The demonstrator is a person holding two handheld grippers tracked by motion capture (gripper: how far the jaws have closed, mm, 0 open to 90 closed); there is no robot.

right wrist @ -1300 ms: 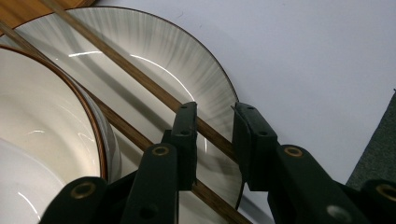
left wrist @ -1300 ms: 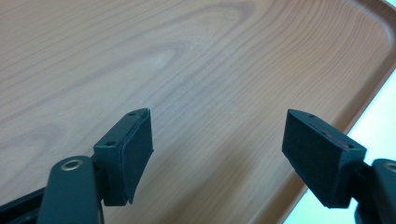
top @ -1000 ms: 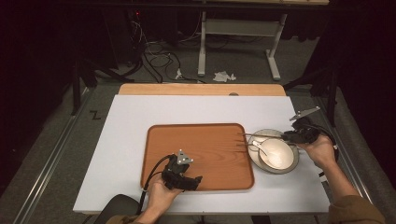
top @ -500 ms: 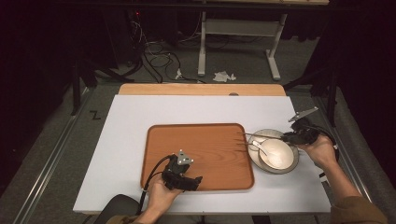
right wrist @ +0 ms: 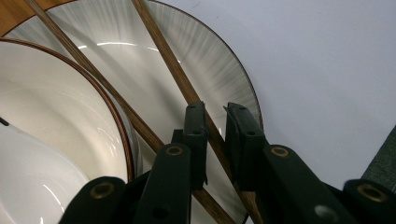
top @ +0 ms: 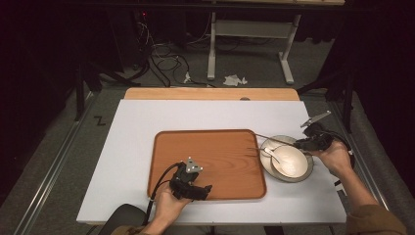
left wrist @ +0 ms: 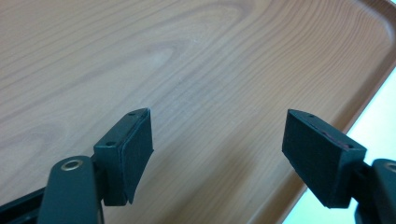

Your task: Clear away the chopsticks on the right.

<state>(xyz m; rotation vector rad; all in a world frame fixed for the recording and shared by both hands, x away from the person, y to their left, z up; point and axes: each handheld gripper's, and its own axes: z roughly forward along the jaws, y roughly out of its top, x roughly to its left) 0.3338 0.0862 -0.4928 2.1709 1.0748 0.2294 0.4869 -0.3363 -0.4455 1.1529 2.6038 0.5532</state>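
A brown wooden tray lies in the middle of the white table. My left gripper rests low over its front edge, open with only the tray's wood between its jaws. To the right of the tray, a grey plate carries a white bowl and a spoon. Two wooden chopsticks lie across the plate's rim, beside the bowl. My right gripper is at the plate's right edge. Its jaws have just been closing and now pinch one chopstick; the other chopstick passes under the left jaw.
The white table top has a wooden strip along its far edge. Beyond it, the floor holds cables, crumpled paper and a metal desk frame. A dark round shape sits at the near table edge.
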